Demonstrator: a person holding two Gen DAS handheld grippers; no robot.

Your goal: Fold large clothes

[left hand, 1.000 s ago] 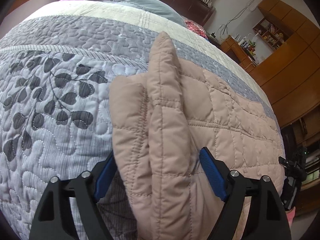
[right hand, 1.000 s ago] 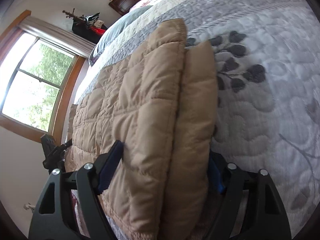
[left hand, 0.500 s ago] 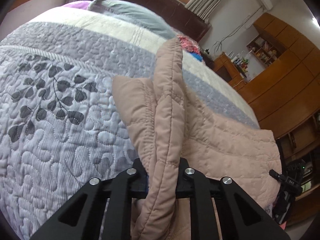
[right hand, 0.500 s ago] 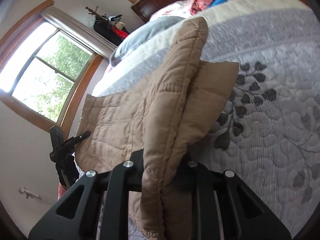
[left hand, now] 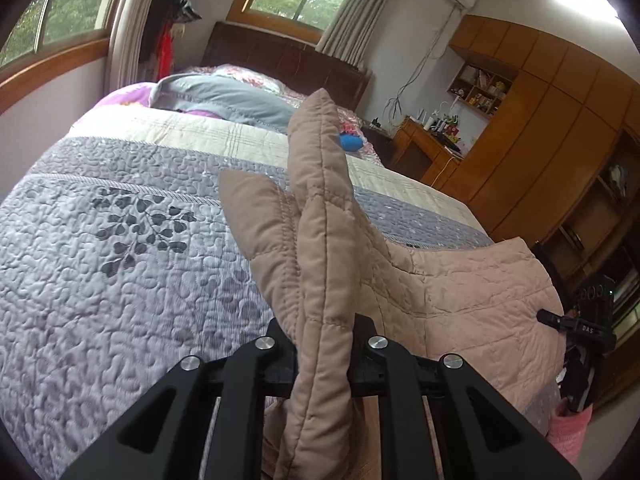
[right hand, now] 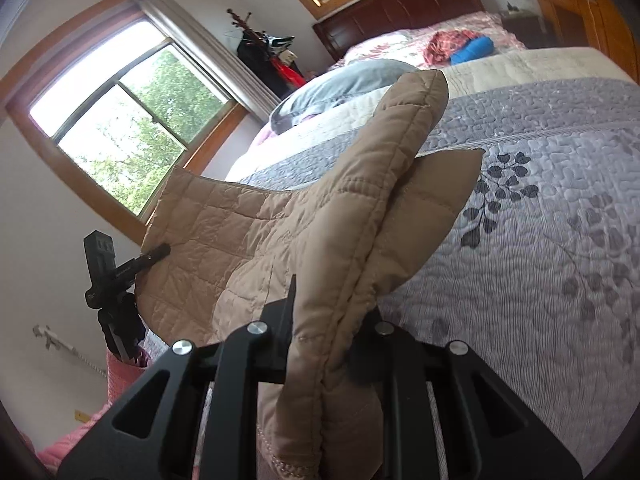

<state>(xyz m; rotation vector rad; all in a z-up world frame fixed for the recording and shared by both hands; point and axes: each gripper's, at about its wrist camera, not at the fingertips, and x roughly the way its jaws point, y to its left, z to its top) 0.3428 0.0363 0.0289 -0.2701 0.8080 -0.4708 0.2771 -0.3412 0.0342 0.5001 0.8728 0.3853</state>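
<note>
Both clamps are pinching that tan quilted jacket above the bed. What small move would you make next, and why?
Probably carry both edges forward over the bed. The left gripper and right gripper are each shut on a bunched edge of the tan quilted jacket, which hangs slack between them above the grey quilt, not yet folded.

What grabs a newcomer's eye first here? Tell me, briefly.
The tan quilted jacket, pinched in the left gripper and the right gripper, rises in padded folds mid-frame. Beneath it spreads the grey leaf-patterned bedspread, with bright windows behind.
</note>
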